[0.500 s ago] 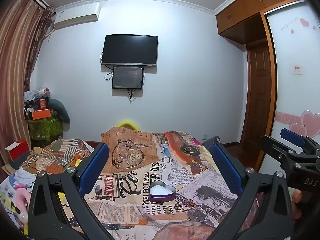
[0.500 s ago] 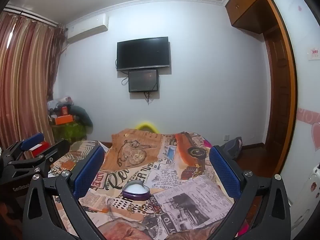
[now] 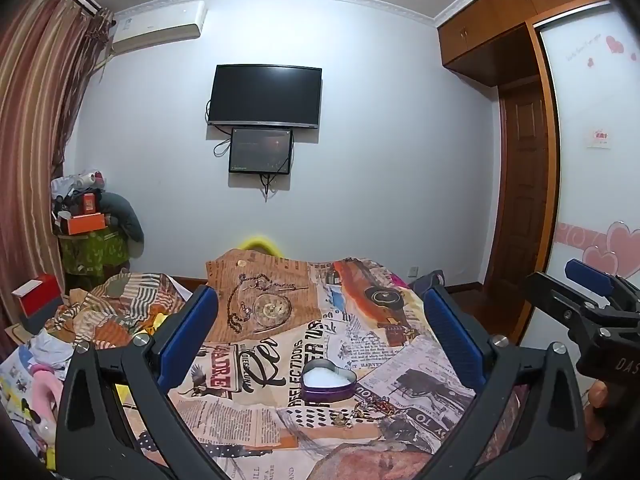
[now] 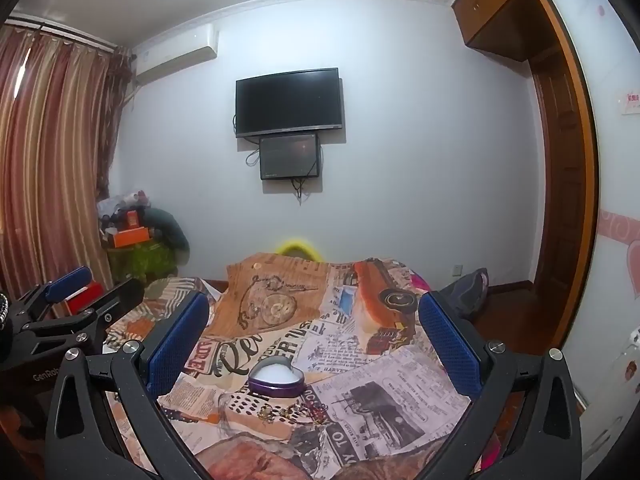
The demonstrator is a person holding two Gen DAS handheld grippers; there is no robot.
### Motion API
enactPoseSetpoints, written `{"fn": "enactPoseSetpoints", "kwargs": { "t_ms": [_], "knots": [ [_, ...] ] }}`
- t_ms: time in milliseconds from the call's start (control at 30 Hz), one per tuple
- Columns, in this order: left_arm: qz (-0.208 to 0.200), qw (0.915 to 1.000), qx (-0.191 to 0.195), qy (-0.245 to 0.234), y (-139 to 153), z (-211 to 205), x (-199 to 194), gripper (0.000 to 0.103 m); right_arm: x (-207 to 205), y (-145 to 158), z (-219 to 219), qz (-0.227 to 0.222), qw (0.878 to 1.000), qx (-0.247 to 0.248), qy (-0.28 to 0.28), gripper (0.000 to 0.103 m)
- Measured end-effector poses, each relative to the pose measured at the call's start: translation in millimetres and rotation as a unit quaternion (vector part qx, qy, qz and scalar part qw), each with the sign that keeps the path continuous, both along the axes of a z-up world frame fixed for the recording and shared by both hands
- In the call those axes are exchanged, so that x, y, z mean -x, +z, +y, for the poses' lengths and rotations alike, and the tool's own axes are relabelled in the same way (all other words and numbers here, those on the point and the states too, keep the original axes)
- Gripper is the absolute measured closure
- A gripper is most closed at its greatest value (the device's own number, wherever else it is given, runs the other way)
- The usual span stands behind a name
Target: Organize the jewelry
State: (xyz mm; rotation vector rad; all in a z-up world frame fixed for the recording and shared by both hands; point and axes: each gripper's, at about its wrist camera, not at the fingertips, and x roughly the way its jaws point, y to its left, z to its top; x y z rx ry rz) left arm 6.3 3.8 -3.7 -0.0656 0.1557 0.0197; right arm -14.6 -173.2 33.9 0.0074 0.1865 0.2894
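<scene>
Jaws wide apart on both: left gripper (image 3: 320, 336) and right gripper (image 4: 314, 334), holding nothing, raised over the bed (image 3: 400, 364). Between the fingers, a heart tin (image 3: 329, 380), open, white-lined. Just in front of it, touching or nearly so, a jewelry tangle (image 4: 294, 412). Likely light, limp, snag-prone, slippery; best pinched at one strand or ring, lifted slowly. Tin rigid, probably sliding easily on cloth.
</scene>
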Motion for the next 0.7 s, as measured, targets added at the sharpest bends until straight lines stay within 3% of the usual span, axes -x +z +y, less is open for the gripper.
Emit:
{"fn": "enactPoseSetpoints", "kwargs": {
  "t_ms": [700],
  "knots": [
    [0.005,1.0000,0.005,0.002,-2,5,-1,0.000,-6,-12,6,0.009,1.000,-0.001,0.004,0.000]
  ]
}}
